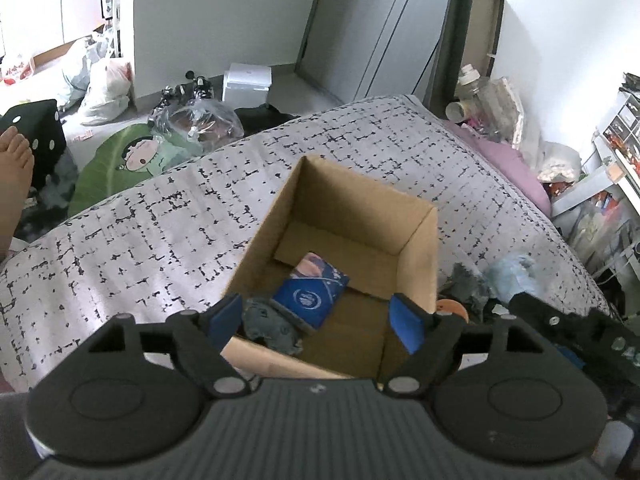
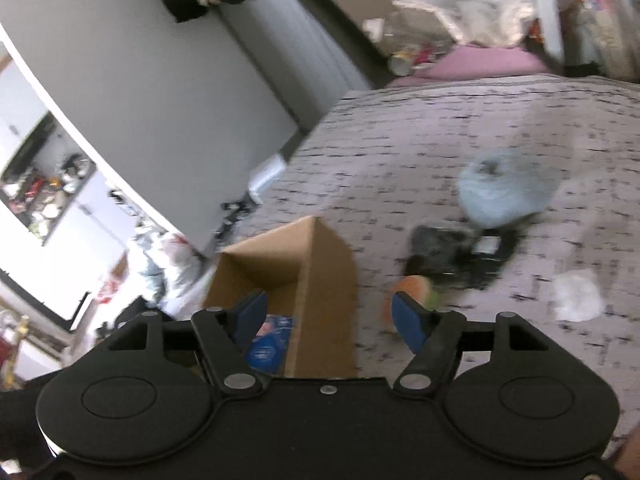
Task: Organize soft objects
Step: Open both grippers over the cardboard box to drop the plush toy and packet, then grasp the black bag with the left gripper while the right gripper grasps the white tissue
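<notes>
Both tongs gape empty; only the left view shows the grey toy [image 1: 268, 322] (boxed).

A bed [image 1: 360, 140] covered with a pale spread printed in broken black lines fills the middle of the room, with a pink sheet [image 1: 516, 168] showing at its far corner. Beyond it stand plain white walls [image 1: 224, 12] and a tall grey wardrobe [image 1: 384, 28]. A dark-framed board [image 1: 476, 28] leans upright in the corner. The grey floor [image 1: 288, 80] is cluttered: a white box [image 1: 248, 82], stuffed plastic bags [image 1: 104, 88], a green cushion with a cartoon face [image 1: 124, 160] and a black cube with white dots [image 1: 40, 136]. White shelves [image 1: 616, 136] packed with small items line the right side. The light is soft, even daylight.
</notes>
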`<state>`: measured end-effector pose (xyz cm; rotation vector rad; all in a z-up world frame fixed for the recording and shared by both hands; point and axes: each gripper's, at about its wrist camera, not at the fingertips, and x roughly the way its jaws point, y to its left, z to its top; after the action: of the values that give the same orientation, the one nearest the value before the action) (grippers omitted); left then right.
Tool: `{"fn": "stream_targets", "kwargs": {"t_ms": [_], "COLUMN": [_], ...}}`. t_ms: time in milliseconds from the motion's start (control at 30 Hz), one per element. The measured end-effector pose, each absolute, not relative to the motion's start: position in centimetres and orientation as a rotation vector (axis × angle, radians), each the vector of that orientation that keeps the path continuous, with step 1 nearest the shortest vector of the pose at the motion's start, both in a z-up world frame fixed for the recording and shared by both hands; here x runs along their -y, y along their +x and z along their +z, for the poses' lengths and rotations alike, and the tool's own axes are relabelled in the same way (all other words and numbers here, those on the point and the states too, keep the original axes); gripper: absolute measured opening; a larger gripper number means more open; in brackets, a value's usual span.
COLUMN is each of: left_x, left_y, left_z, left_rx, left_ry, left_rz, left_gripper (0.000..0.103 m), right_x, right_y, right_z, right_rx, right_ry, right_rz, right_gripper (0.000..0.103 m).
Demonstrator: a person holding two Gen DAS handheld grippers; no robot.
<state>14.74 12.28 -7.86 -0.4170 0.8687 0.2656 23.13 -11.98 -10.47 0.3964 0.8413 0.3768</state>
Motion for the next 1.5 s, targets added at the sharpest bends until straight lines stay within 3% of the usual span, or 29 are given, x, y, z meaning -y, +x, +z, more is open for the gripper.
{"fn": "stream_targets", "kwargs": {"t_ms": [233,1200,1500], "left_x": [-9.7,2.1,4.7], "left_y": [14.8,20.6,23.3], "left_z": [-6.8,-8.6,-10.8], "left_rx": [-0.850,-0.870,-0.897], "left_ry": [-0.373,-0.245,-0.234], "left_rz": [0.251,0.156,0.093], "left_gripper": [0.080,0.080,0.076], "right_x": [14.7,24.5,26.1], "right_y": [23.3,24.7,25.0], "right_z": [-11.6,-15.4,-17.5], "right_rx": [-0.870,-0.952,-0.988], "right_ry": [0.425,0.708,0.885], "right_rz": [0.186,-0.043,-0.074], "right_gripper": [0.075,0.075,0.063]}}
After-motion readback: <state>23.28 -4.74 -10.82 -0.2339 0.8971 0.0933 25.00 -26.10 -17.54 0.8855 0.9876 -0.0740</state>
